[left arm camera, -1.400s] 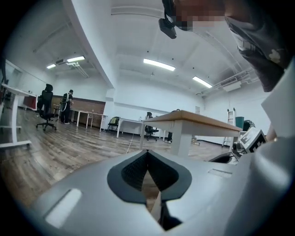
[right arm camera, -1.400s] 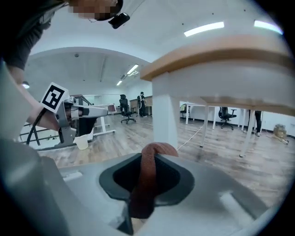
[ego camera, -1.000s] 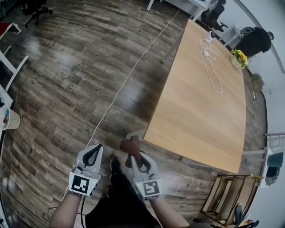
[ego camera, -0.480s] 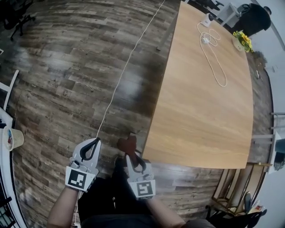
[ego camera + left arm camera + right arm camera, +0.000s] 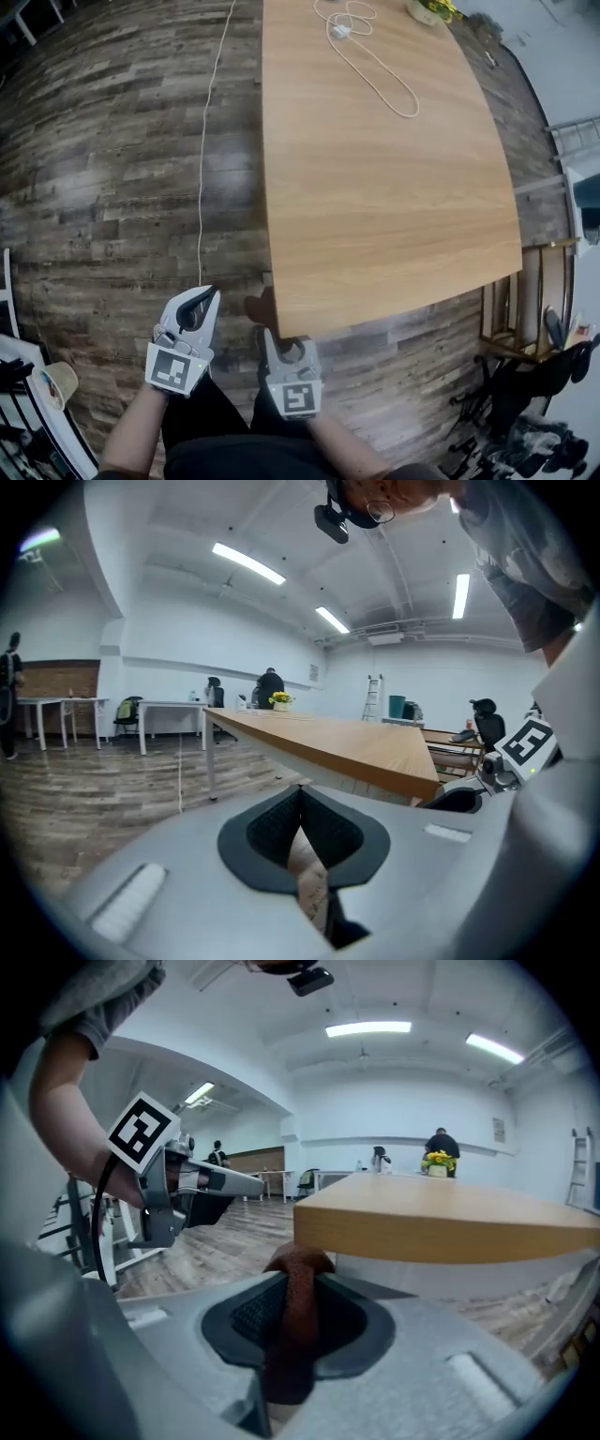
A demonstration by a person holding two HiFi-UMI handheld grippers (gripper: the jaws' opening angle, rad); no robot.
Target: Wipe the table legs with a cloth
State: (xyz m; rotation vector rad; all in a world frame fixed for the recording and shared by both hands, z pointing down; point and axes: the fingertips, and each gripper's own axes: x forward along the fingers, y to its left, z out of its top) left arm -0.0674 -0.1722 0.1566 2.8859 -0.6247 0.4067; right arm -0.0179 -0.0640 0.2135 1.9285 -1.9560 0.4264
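The wooden table (image 5: 375,187) fills the upper middle of the head view, its near corner just above my right gripper (image 5: 269,333). That gripper is shut on a brown cloth (image 5: 260,307), which sticks out past the fingertips beside the corner's left edge. In the right gripper view the cloth (image 5: 298,1265) stands pinched upright, right in front of the tabletop edge (image 5: 450,1227) and the white frame below it. My left gripper (image 5: 209,292) hovers over the floor to the left, shut with nothing in it (image 5: 300,791). One far table leg (image 5: 211,766) shows; the near leg is hidden under the top.
A white cable (image 5: 202,169) runs along the wood floor left of the table. A coiled white cord (image 5: 375,66) and yellow flowers (image 5: 429,9) lie at the table's far end. A wooden chair frame (image 5: 516,300) stands at right. Desks and people are far off.
The view has swung so the table now runs straight ahead, and its near corner sits closer to my right gripper and cloth. Both grippers stay shut as before.
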